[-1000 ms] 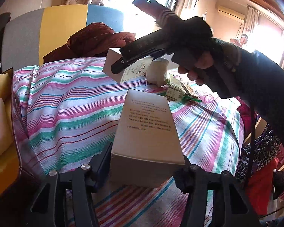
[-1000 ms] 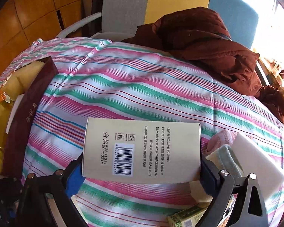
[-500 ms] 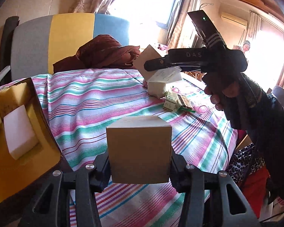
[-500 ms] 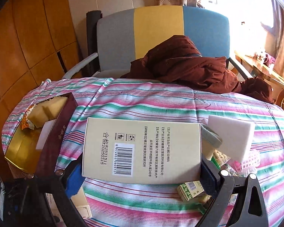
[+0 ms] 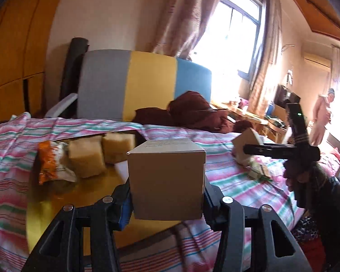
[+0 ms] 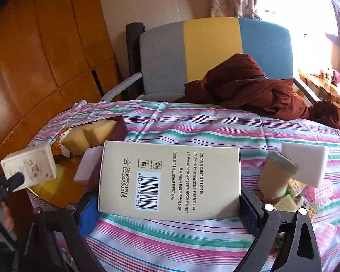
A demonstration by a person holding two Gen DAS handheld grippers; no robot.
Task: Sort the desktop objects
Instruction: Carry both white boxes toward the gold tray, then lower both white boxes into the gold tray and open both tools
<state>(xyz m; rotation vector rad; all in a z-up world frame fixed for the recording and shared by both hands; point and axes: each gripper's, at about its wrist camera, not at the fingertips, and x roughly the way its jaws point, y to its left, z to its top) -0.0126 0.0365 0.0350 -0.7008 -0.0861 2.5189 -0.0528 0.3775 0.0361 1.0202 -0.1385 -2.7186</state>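
Progress first, reading from the left: the gold-lined tray (image 6: 56, 190) at the left edge of the striped tabletop (image 6: 192, 131) already has a few things in it, namely an orange snack packet (image 5: 49, 161), two yellow sponge blocks (image 5: 86, 158) and a white block (image 6: 88, 165), so the sorting looks well started but not finished. Moving across, the left tool (image 5: 167, 195) is clenched on a small beige carton (image 5: 167, 179), end-on to its camera, and that carton hangs above the tray's near side rather than resting in it; the right wrist view shows it as a white box with red print (image 6: 30, 165), held up off the gold surface. Centre stage, the right tool (image 6: 170, 206) is gripping a bigger cream carton with a barcode (image 6: 170, 181), pads pressed on both short ends, carried above the striped cloth just right of the tray. Further right is what's left: a white foam slab (image 6: 306, 163), a tan sponge with a grey top (image 6: 276, 179), small green packets (image 6: 287, 201) and a pink plastic piece (image 6: 321, 192) huddled together on the cloth, none of them in the tray yet. By my read, both cartons are bound for the tray, and that right-hand pile is the remaining work.
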